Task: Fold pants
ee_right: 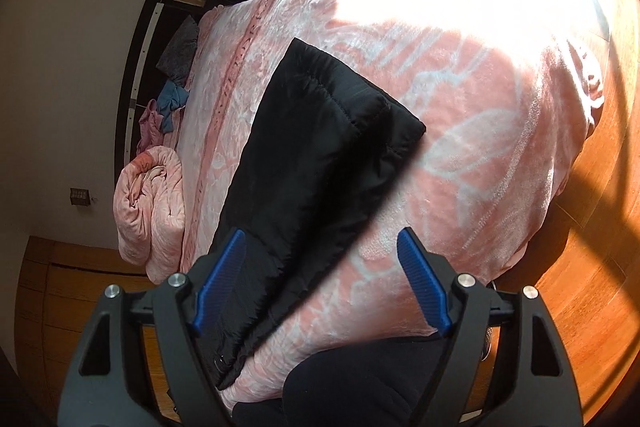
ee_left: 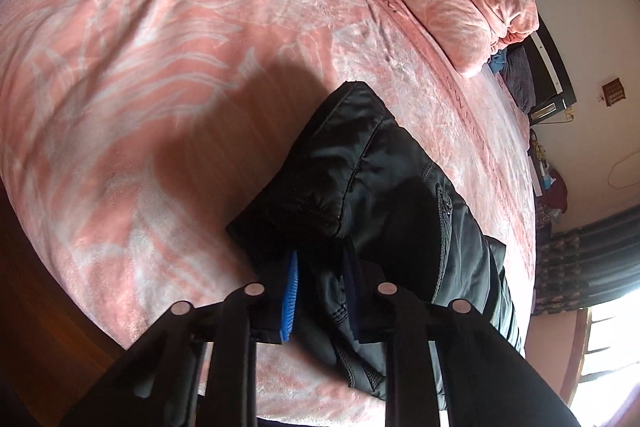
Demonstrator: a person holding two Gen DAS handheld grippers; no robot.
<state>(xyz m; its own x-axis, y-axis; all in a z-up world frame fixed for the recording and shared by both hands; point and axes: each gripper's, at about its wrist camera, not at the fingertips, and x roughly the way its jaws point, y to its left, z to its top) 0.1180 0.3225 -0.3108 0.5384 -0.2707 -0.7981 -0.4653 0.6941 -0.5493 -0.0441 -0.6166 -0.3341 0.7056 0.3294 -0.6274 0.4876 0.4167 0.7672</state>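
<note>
One pair black padded pants [ee_right: 316,147], lying mid-frame on pink bedspread [ee_left: 160,67]. Left gripper [ee_left: 320,267] clamped on their folded edge; right gripper [ee_right: 320,267] spread apart above them.

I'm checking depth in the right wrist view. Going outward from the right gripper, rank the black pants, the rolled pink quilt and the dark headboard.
From the right gripper:
1. Black pants, directly under the left finger, running up the middle.
2. Rolled pink quilt, at the left, on the bed's far side.
3. Dark headboard, upper left, against the wall.
</note>
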